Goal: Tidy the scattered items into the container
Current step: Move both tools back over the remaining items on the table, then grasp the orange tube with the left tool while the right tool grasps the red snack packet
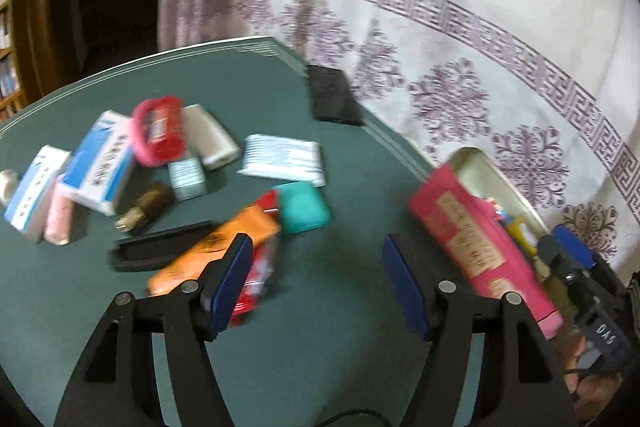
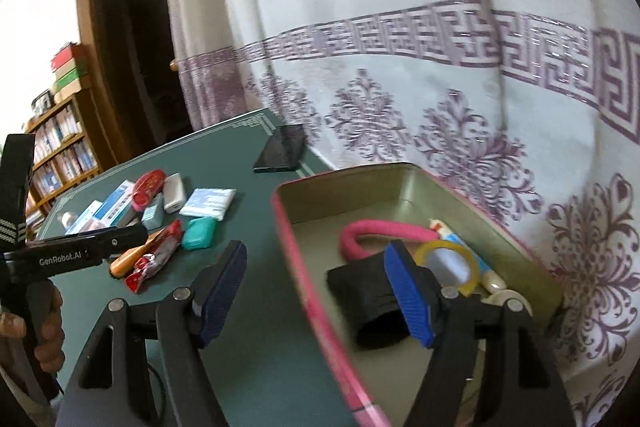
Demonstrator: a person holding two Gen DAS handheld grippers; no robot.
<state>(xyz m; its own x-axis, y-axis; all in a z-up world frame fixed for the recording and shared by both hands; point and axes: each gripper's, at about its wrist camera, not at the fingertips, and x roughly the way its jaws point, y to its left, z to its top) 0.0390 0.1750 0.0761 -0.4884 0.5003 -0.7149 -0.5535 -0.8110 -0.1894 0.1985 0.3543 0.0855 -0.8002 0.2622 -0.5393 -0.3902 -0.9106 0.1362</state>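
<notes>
1. container: pink-walled tin (image 2: 304, 267) at the right edge of the green table (image 1: 340, 307), open, partly filled. inside: a black pouch (image 2: 360, 295), a pink loop (image 2: 384, 231), a yellow tape ring (image 2: 472, 259), a small tube (image 2: 452, 231).
2. scattered items: loose pile on the table to the left of the tin, well apart from it. nearest the left tool: orange packet (image 1: 224, 243), red wrapper (image 1: 260, 275), teal case (image 1: 304, 207), black tray (image 1: 160, 247). further back: blue-and-white boxes (image 1: 100, 171), white tissue pack (image 1: 284, 159), red item in a pink ring (image 1: 160, 131). a dark phone (image 1: 334, 99) lies near the far table edge.
3. left gripper (image 1: 316, 275): jaws parted at a middling gap, nothing between them; angled down over bare table just right of the orange packet. picture blurred.
4. right gripper (image 2: 316, 287): jaws wide apart, empty, straddling the tin's near wall; right pad over the black pouch, not pressing it. it points down at a shallow slant.
5. step in hand, judged: left tool reaching for the next item. advice: pick one item at the pile's near edge, centre it between the pads, close only once the neighbouring wrapper is clear.
6. right tool, judged: best drawn clear of the tin mouth to leave room for the drop.
</notes>
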